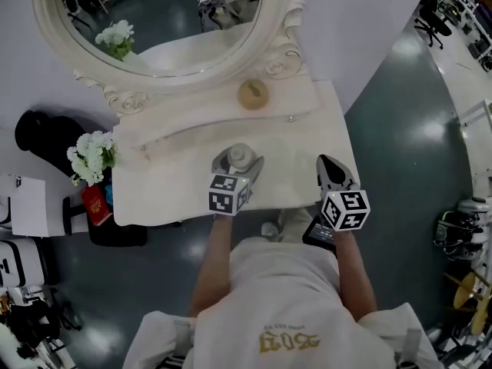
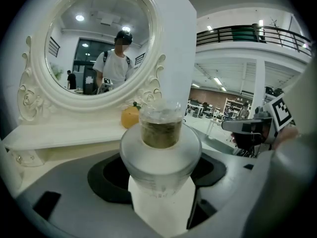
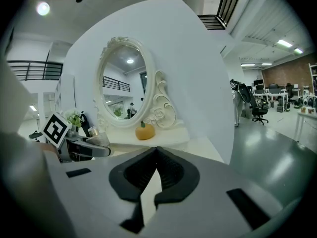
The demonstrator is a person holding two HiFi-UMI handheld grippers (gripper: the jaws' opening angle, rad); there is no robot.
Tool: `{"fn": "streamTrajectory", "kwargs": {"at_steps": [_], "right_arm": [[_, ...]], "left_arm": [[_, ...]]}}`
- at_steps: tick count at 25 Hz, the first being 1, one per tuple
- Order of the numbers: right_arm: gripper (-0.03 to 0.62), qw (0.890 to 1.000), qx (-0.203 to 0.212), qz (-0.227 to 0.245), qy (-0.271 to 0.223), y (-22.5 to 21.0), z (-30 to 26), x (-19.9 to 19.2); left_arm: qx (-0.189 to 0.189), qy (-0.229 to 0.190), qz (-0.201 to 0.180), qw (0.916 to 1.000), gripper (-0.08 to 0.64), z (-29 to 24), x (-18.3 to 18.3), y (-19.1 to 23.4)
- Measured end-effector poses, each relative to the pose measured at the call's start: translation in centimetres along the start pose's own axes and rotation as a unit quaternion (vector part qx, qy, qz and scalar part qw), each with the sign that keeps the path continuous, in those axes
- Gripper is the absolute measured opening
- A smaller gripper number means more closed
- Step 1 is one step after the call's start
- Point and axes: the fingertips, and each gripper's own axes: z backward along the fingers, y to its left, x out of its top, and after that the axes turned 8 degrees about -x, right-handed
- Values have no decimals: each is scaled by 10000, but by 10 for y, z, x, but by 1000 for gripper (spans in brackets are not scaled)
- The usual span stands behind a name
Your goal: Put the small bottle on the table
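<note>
We've got the small frosted plastic bottle [image 2: 161,155] pinched in our left claw [image 1: 237,162] over the white bench [image 1: 169,183] near its 6 o'clock edge, with the right claw [image 3: 155,152] closed and empty at its 3 o'clock, so next is probably set down and let go.

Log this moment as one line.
left gripper: shut on small bottle | right gripper: shut, empty | location: above table

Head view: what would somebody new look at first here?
The big oval mirror in a carved white frame at the back of the white dressing table grabs the eye first. Next comes the small frosted bottle with a clear cap, gripped in the left tool over the table's front part. A small orange pumpkin-shaped ornament sits on the ledge below the mirror.
</note>
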Motion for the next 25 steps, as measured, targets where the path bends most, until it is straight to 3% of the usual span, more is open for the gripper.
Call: {"fn": "streamTrajectory", "kwargs": {"at_steps": [12, 25], "right_arm": [[12, 9999, 40, -2, 162, -9, -28, -7], [12, 9978, 64, -25, 652, -21, -65, -36]], "left_arm": [[-31, 106, 44, 9999, 348, -23, -2, 12], [-51, 524, 105, 9986, 348, -56, -34, 33]]}}
